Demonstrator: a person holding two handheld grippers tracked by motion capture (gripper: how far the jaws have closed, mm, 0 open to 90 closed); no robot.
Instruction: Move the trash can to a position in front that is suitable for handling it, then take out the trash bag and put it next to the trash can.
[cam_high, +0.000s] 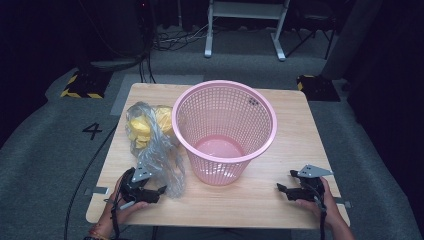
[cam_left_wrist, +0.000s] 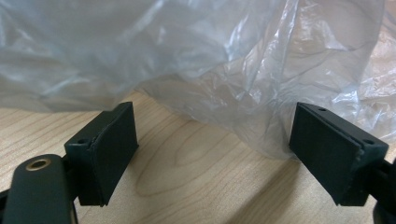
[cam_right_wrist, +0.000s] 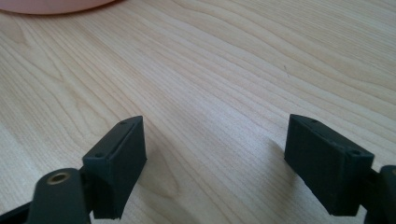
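A pink mesh basket (cam_high: 224, 131) stands upright in the middle of the wooden table (cam_high: 280, 112). To its left lies a crumpled clear plastic bag (cam_high: 155, 150) with yellow contents (cam_high: 142, 125) inside. My left gripper (cam_high: 161, 191) rests open at the front left, its jaws pointing at the bag's near edge. In the left gripper view the bag (cam_left_wrist: 210, 60) lies just beyond the open gripper (cam_left_wrist: 212, 154), perhaps brushing the right jaw. My right gripper (cam_high: 280, 189) sits open at the front right, with bare wood between the jaws of the gripper (cam_right_wrist: 212, 163).
The basket's pink base (cam_right_wrist: 51, 5) shows at the top left of the right gripper view. The table's front edge (cam_high: 215, 225) runs just below both hands. Beyond the table are grey floor, cables and a white frame (cam_high: 245, 25).
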